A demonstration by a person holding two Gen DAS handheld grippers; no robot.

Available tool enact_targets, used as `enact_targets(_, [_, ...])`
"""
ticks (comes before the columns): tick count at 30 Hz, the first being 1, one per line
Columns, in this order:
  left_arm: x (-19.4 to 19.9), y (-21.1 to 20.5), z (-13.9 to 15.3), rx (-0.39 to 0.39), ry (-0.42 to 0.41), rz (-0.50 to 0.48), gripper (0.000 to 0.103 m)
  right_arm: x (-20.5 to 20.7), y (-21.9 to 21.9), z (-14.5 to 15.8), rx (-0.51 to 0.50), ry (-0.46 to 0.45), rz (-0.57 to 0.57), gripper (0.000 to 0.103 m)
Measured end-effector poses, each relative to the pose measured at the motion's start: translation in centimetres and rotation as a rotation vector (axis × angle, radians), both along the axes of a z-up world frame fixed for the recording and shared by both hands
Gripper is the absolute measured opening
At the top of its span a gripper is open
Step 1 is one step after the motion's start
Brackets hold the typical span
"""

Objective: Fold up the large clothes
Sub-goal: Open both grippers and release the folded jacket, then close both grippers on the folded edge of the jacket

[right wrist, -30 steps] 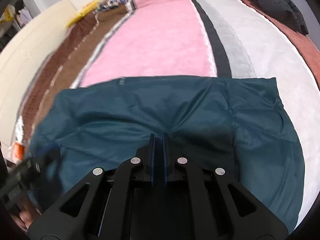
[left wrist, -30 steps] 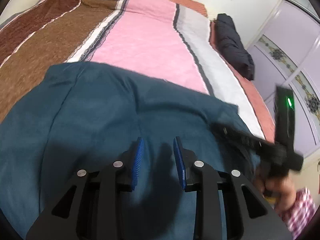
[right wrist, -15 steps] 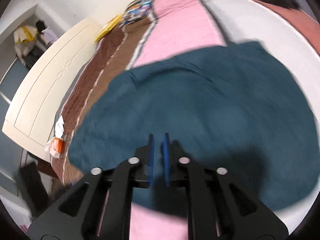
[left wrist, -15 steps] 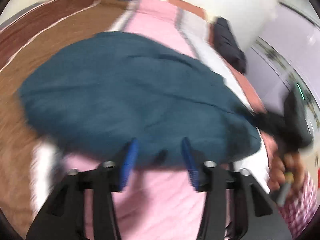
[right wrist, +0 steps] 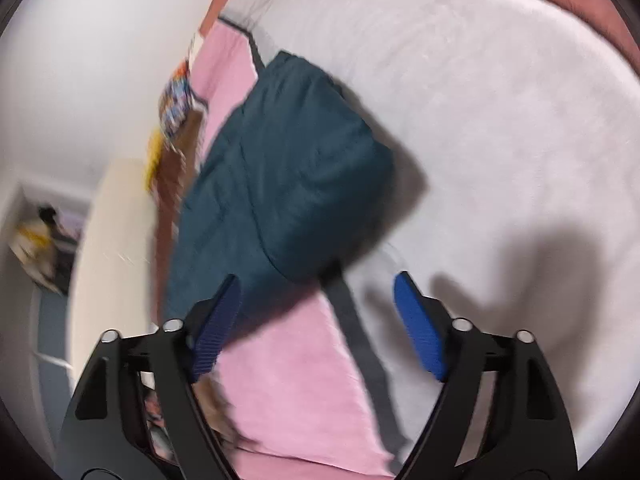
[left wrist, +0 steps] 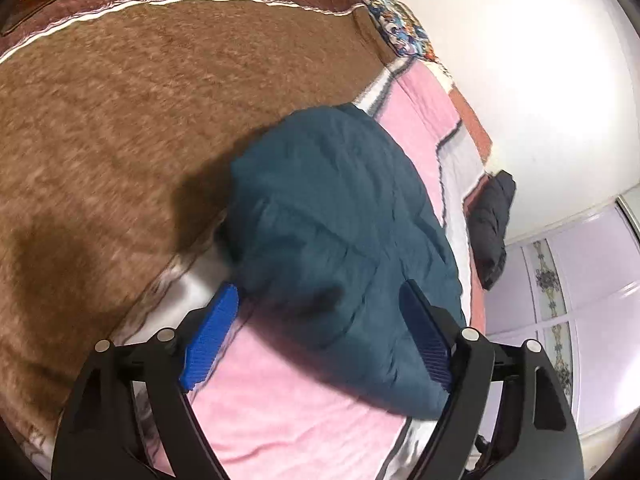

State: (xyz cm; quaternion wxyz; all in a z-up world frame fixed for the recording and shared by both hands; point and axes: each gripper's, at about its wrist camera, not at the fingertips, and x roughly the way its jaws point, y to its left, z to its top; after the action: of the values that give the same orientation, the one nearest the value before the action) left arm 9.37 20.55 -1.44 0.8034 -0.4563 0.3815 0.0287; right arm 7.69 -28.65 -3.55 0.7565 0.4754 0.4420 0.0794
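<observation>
A dark teal padded garment lies folded into a compact bundle on the striped bed cover; it also shows in the right wrist view. My left gripper is open wide and empty, above the pink stripe at the bundle's near edge. My right gripper is open wide and empty, just short of the bundle's near end, above the pink and grey stripes. Neither gripper touches the garment.
The bed cover has brown, pink and white stripes. A black jacket lies at the bed's far edge by lilac wardrobe doors. A colourful pillow and a cream headboard are nearby.
Both grippers have pulled back off the teal garment and turned outward. The right gripper went from shut to wide open; the left opened wider. The garment now lies as a smaller bundle.
</observation>
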Motion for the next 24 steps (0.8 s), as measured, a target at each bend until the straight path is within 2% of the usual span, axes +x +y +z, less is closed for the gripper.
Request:
enact_targets(3, [1.7, 0.2, -1.3, 0.011, 0.048, 0.025, 0.080, 1.5, 0.2, -0.8, 0.043, 0.021, -0.030, 0.084])
enact_targets(7, [2.5, 0.8, -3.4, -0.010, 0.095, 0.042, 0.080, 3.0, 0.4, -1.7, 0.018, 0.054, -0.048, 0.084])
enact_targets(10, [3.2, 1.1, -5.0, -0.036, 0.101, 0.054, 0.083, 4.1, 0.6, -2.5, -0.004, 0.072, -0.055, 0.084])
enact_targets(15, [4.0, 1.0, -5.6, -0.009, 0.088, 0.048, 0.084, 5.9, 0.6, -3.9, 0.003, 0.087, -0.093, 0.084])
enact_targets(16, [3.9, 0.8, -5.5, 0.004, 0.085, 0.044, 0.080, 5.8, 0.5, -4.0, 0.002, 0.086, -0.100, 0.084])
enact_targets(17, [4.0, 0.6, -5.2, 0.021, 0.075, 0.029, 0.069, 5.9, 0.6, -4.1, -0.005, 0.083, -0.102, 0.078])
enact_targets(18, [4.2, 0.3, -4.8, 0.038, 0.058, 0.005, 0.063, 6.0, 0.7, -4.0, -0.015, 0.079, -0.094, 0.070])
enact_targets(20, [4.5, -0.4, -4.0, 0.102, 0.054, -0.027, 0.050, 6.1, 0.9, -3.8, -0.049, 0.066, -0.079, 0.063])
enact_targets(23, [4.4, -1.1, -3.0, 0.174, 0.045, -0.054, 0.036, 6.1, 1.3, -3.3, -0.111, 0.039, -0.046, 0.050])
enact_targets(24, [4.4, -1.3, -2.8, 0.192, 0.042, -0.058, 0.034, 6.0, 1.4, -3.1, -0.126, 0.032, -0.038, 0.044])
